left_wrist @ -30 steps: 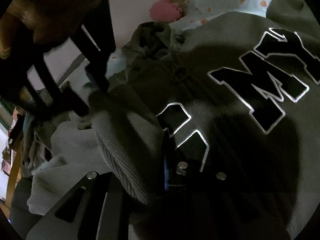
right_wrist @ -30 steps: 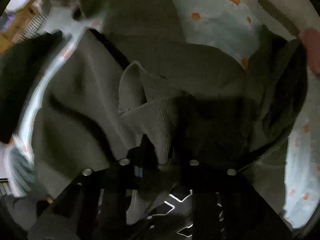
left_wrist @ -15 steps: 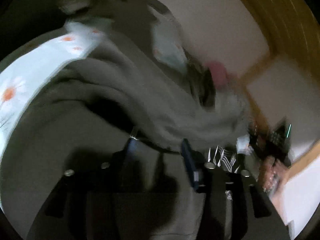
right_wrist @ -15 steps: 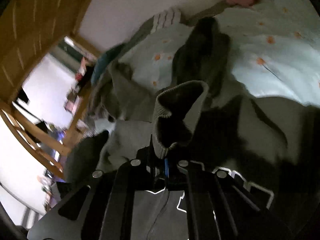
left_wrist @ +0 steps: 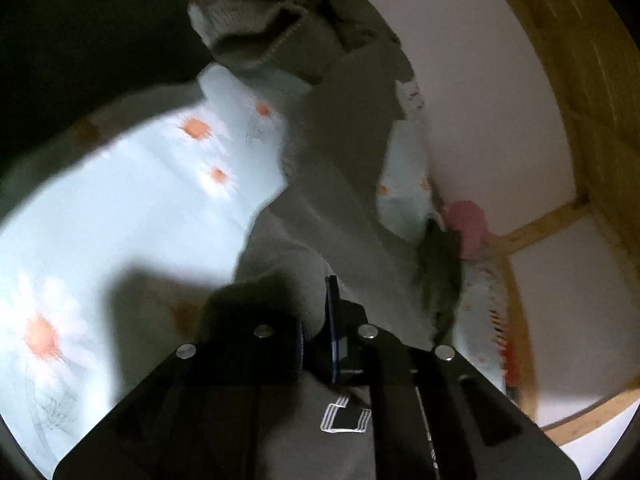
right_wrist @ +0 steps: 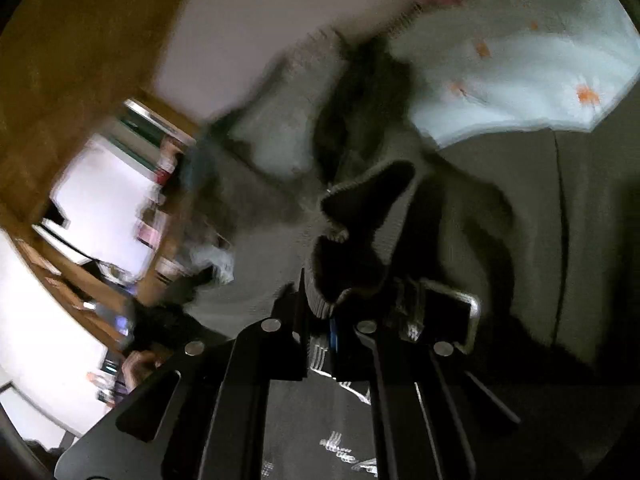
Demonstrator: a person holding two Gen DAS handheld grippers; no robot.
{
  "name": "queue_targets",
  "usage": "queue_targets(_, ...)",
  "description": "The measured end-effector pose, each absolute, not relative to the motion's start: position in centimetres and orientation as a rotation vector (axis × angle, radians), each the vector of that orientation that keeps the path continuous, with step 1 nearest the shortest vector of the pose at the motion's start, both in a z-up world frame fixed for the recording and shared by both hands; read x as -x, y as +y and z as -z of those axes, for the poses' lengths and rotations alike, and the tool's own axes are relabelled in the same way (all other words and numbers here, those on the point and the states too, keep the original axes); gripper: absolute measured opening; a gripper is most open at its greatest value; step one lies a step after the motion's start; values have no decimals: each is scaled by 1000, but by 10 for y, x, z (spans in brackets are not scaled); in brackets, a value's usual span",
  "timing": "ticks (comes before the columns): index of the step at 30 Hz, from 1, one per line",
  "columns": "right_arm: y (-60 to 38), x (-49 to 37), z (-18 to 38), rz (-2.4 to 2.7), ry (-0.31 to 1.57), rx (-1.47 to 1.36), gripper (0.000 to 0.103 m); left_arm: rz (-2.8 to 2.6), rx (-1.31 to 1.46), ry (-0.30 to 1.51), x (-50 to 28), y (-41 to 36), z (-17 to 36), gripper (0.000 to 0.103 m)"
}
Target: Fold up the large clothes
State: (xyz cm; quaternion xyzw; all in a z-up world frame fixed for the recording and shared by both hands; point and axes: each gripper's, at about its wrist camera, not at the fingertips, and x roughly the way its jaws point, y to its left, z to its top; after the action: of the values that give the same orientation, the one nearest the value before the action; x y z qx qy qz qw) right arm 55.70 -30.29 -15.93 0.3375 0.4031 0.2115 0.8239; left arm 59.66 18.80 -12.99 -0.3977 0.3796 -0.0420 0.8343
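Note:
A large grey sweatshirt (left_wrist: 340,184) with black, white-edged letters hangs lifted over a pale blue bedsheet (left_wrist: 132,208) printed with orange-centred daisies. My left gripper (left_wrist: 318,320) is shut on a fold of the sweatshirt's grey fabric, which stretches up and away from it. My right gripper (right_wrist: 326,312) is shut on the ribbed cuff or hem (right_wrist: 360,216) of the same sweatshirt (right_wrist: 520,220), which bunches up just above the jaws. Black lettering (right_wrist: 344,456) shows below the right gripper.
A pink soft object (left_wrist: 466,228) lies at the bed's far edge by the white wall (left_wrist: 480,100). A wooden bed frame (left_wrist: 576,92) runs along the right. Shelves with books and clutter (right_wrist: 148,184) stand to the left in the right wrist view, beside more wood panelling (right_wrist: 80,48).
Both grippers have lifted and swung the sweatshirt up off the bed. The lettered front lay flat a second ago; now the fabric hangs and the bare sheet shows under it.

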Motion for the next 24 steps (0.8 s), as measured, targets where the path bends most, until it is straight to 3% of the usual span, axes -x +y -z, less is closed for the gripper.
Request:
queue_targets(2, -291, -560, 175, -364, 943, -616, 9, 65, 804, 904, -603, 189, 148, 10)
queue_targets(4, -283, -554, 173, -313, 926, -510, 17, 89, 776, 919, -598, 190, 158, 16)
queue_targets(5, -281, -552, 168, -294, 926, -477, 28, 100, 743, 894, -591, 188, 153, 19)
queue_targets(6, -281, -548, 160, -275, 926, -429, 54, 96, 720, 883, -585, 186, 149, 26)
queue_targets(7, -281, -545, 153, -263, 908, -400, 72, 79, 692, 863, -578, 185, 141, 41)
queue_targets(8, -283, -537, 140, -207, 855, -358, 101, 51, 657, 813, -567, 182, 126, 49)
queue_targets(9, -285, -530, 128, -152, 789, -329, 100, 32, 618, 745, -557, 177, 110, 72)
queue_targets(10, -285, -522, 111, -107, 712, -295, 100, 26, 547, 653, -547, 166, 85, 86)
queue_targets(13, -269, -519, 80, -121, 621, -265, 100, 80, 377, 524, -552, 129, 43, 97)
queue_targets(16, -218, -537, 81, -120, 641, -125, 100, 120, 205, 556, -595, 67, 42, 97)
queue_targets(19, -174, -565, 126, -62, 765, -34, 100, 26, 14, 717, -661, 8, 100, 97)
queue_targets(21, -166, -573, 170, -8, 915, 30, 100, -5, -60, 856, -681, -3, 143, 98)
queue_targets(24, -168, -570, 165, -16, 877, 17, 100, 36, 24, 887, -690, 9, 152, 98)
